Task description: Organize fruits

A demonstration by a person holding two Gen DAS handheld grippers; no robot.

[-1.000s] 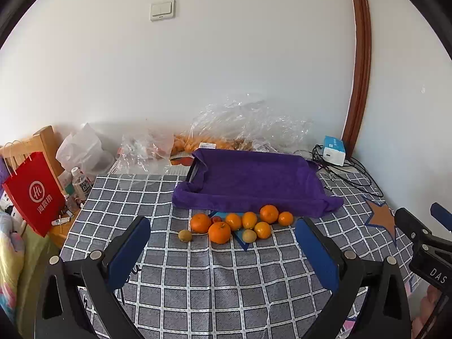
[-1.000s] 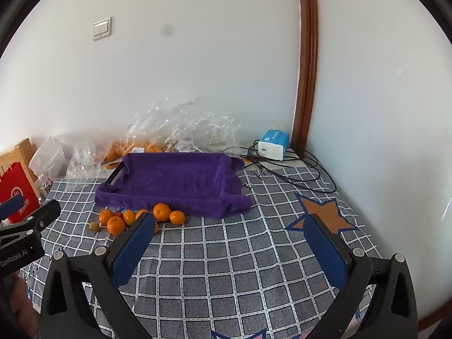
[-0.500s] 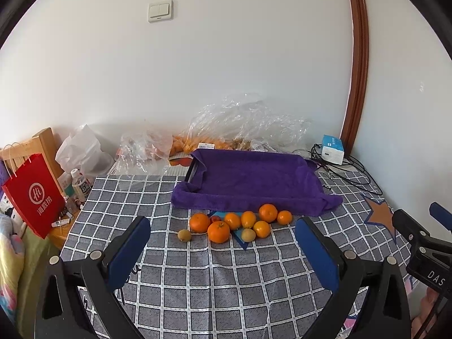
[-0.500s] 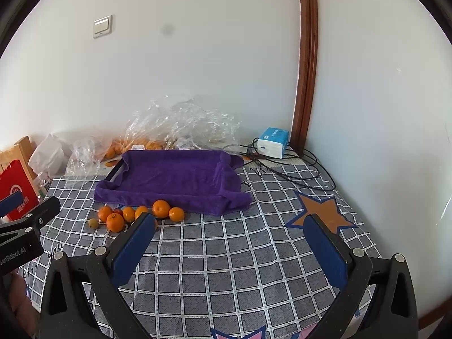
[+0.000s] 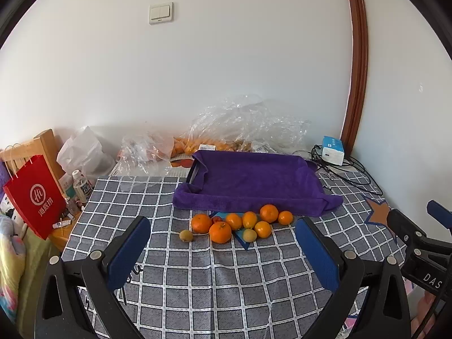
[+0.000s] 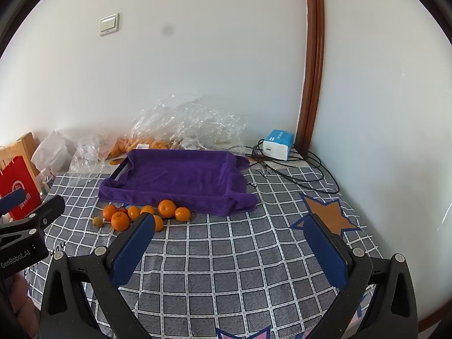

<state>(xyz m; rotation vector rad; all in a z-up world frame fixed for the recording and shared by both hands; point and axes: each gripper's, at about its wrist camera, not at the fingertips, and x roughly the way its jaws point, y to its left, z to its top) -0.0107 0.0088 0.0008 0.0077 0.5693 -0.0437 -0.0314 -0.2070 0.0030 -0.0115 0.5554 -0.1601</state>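
Note:
Several oranges [image 5: 219, 232] [image 6: 167, 208] lie in a cluster on the checked tablecloth, with two small greenish-brown fruits [image 5: 186, 235] and a small red one among them. Just behind them sits a tray draped with a purple towel [image 5: 254, 182] [image 6: 180, 175]. My left gripper [image 5: 223, 251] is open, hovering above the table in front of the cluster, nothing between its blue pads. My right gripper [image 6: 228, 250] is open too, right of the fruit, with its left pad hiding part of one orange. Each gripper shows at the edge of the other's view.
Clear plastic bags [image 5: 243, 124] holding more oranges lie behind the tray against the wall. A white-and-blue box [image 5: 333, 149] with black cables [image 6: 299, 175] sits at the back right. A red paper bag [image 5: 34, 195], bottles and a wooden chair stand off the table's left edge.
Both views have shifted slightly: the fruit cluster and tray sit a little lower and nearer in the frames. Both grippers stay open.

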